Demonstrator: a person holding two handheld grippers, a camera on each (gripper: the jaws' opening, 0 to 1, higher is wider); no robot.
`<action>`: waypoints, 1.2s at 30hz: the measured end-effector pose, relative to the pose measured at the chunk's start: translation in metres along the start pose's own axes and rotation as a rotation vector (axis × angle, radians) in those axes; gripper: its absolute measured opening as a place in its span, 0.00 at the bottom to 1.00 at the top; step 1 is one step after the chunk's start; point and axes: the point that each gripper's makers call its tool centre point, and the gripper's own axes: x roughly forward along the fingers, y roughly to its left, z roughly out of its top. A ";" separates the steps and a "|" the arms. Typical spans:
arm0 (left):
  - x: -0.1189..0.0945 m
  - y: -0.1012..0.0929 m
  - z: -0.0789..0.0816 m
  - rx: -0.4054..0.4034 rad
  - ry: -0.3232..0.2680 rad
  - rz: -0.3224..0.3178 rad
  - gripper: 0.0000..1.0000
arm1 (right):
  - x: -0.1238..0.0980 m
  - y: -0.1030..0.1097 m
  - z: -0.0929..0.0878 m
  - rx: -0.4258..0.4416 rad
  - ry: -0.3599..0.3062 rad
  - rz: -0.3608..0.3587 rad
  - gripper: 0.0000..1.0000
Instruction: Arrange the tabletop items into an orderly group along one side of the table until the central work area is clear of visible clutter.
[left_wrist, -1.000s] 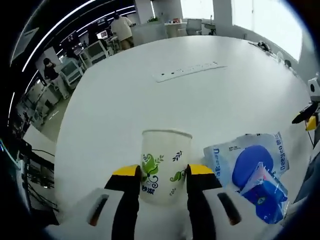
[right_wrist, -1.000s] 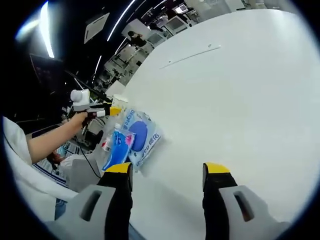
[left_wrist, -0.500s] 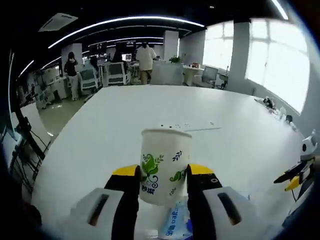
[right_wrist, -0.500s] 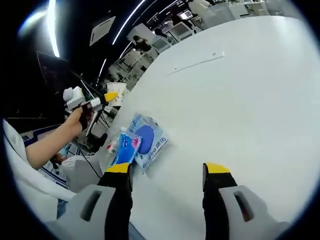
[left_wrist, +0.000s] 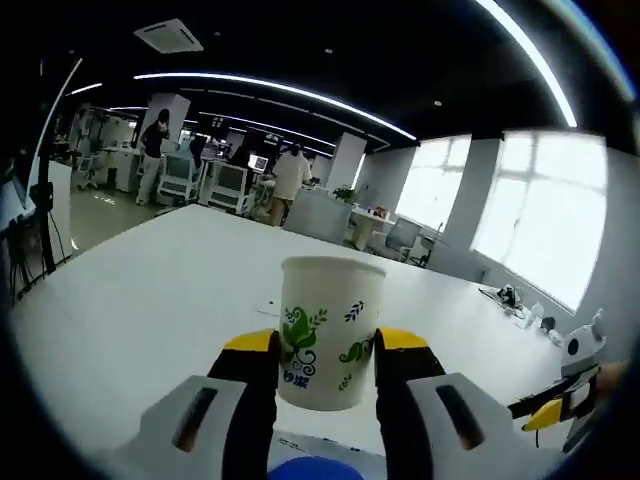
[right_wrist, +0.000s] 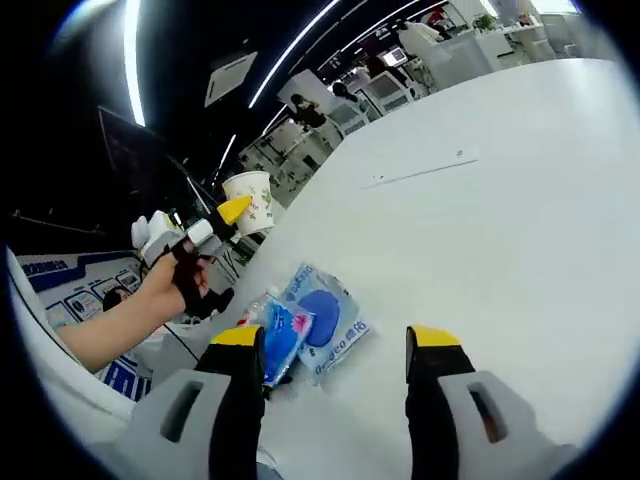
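My left gripper (left_wrist: 327, 345) was clamped on a white paper cup with green leaf prints (left_wrist: 330, 328), one yellow-tipped jaw pressed to each side of its lower half. The cup stood upright between the jaws, its long axis vertical, and was held in the air above the large white table (left_wrist: 130, 310). In the right gripper view the same cup (right_wrist: 251, 200) hung well above the near edge of the table (right_wrist: 480, 260), gripped in front of my left hand (right_wrist: 175, 285). Below it, and a little toward the table's middle, lay a flat blue-and-white plastic packet (right_wrist: 325, 320) with a smaller bright blue packet (right_wrist: 280, 335) touching its near side. My right gripper (right_wrist: 335, 345) held nothing, its jaws spread wide and framing those two packets just ahead. A long white power strip (right_wrist: 420, 170) lay far out across the table, well apart from everything else. I judged the left gripper nearer the edge where the cup belonged, and the right nearer the packets.
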 end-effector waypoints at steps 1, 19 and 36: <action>-0.003 -0.002 0.000 -0.002 -0.007 -0.003 0.37 | 0.001 0.004 0.005 -0.018 -0.007 0.004 0.56; -0.045 -0.048 -0.014 0.036 -0.012 -0.082 0.37 | -0.010 0.108 0.129 -0.421 -0.050 0.280 0.44; -0.050 -0.087 0.013 0.110 -0.053 -0.145 0.38 | -0.004 0.206 0.156 -0.793 0.243 0.446 0.35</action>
